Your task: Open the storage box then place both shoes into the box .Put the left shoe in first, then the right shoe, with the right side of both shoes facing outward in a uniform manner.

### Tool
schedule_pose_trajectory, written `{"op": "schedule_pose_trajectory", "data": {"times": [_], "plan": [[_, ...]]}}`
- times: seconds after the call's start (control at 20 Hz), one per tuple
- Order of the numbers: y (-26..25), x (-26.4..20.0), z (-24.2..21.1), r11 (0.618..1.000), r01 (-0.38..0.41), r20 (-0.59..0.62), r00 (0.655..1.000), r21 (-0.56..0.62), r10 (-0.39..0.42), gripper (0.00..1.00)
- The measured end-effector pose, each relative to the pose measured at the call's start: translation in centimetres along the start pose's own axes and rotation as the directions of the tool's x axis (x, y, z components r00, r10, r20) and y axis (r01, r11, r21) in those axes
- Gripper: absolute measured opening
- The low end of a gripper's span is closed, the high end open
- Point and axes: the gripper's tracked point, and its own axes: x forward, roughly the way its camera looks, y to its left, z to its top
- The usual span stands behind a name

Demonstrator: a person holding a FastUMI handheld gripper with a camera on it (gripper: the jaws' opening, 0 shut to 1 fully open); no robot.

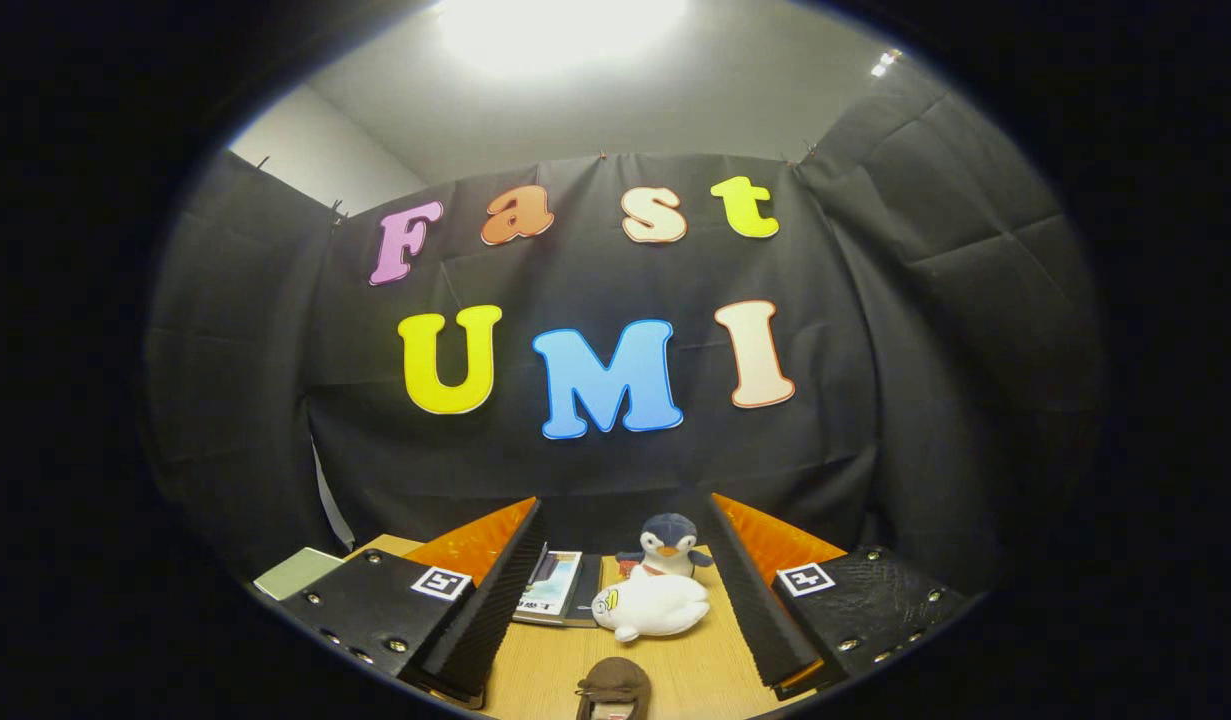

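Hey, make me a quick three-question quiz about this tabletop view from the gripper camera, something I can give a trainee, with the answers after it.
1. True or false: the gripper has its fingers spread apart with nothing held between them.
2. Which toy sits nearer the booth wall? A) the white plush seal B) the penguin plush C) the brown plush toy
3. Fill in: the booklet lies flat on the wooden table, next to the white plush seal and beside one ______ of the gripper.

Key: 1 true; 2 B; 3 finger.
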Motion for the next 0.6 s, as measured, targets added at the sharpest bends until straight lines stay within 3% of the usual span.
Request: {"op": "schedule_pose_trajectory", "data": {"times": [0.3,0.6], "plan": [[-0.3,0.5,0.1,1.0,0.03,-0.003,1.0,0.001,-0.03,0.96],[2.5,1.5,-0.7,0.999,0.024,-0.022,0.999,0.028,-0.023,0.96]]}}
